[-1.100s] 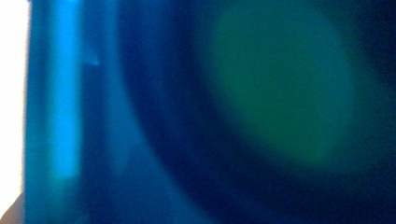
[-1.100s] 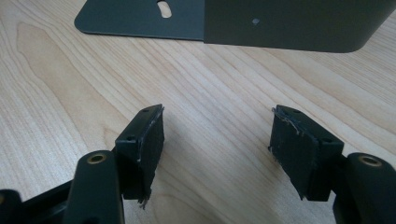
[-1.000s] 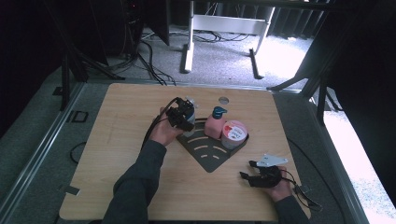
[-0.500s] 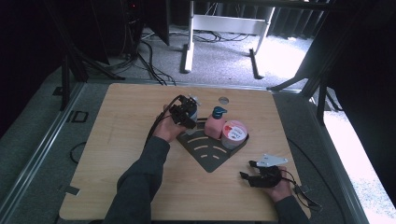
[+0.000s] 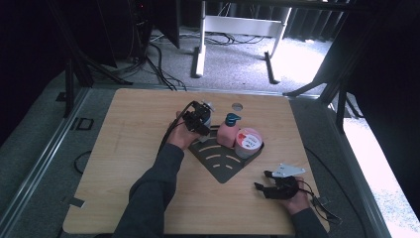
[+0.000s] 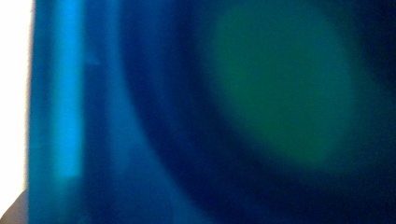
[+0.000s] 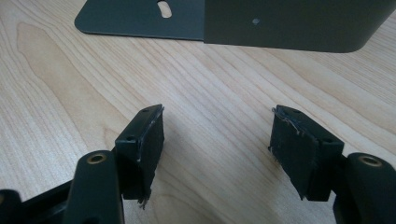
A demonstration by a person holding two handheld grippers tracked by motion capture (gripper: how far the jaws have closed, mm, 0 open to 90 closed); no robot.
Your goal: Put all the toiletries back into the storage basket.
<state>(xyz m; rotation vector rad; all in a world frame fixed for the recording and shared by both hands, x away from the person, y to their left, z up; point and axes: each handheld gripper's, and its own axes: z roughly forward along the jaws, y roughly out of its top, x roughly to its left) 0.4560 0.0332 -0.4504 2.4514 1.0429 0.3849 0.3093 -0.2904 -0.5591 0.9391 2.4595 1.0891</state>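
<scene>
2 grippers work at the wooden table [image 5: 124, 148] in the high view: the left gripper [image 5: 200, 116] is at the rear corner of a dark rack [image 5: 223, 166], carrying a blue bottle [image 5: 206, 113], beside a pink pump bottle [image 5: 229, 134] and a tub [image 5: 248, 140] already standing inside.

Left gripper view: blurred blue surface [image 6: 140, 140] pressed close, so the jaws look clamped on that bottle.

Right gripper view: right gripper [image 7: 217, 133] jaws apart, empty, over wood near the rack. Lower the bottle upright, clear of the pump, before releasing.
</scene>
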